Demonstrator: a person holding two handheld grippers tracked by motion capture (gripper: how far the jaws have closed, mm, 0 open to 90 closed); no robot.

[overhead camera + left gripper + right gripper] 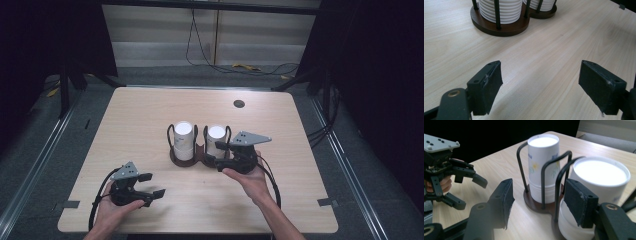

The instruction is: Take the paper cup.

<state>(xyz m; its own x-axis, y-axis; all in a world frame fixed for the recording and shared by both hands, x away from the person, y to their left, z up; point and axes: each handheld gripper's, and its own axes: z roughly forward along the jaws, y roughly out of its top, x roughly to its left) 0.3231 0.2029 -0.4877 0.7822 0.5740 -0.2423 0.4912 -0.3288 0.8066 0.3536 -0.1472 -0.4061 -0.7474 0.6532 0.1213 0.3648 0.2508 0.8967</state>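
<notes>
Your left tongs [154,184] hover low over the bare surface [150,115], gaping wide with nothing between the pads, well apart from the wire holder [189,161]. Your right tongs [539,202] are drawn in at the holder, 1 wire post in the gap and 1 pad [577,203] against the right stack of paper cups [599,177]. I cannot tell whether they grip it. The left stack [543,157] stands upright beside it.
</notes>
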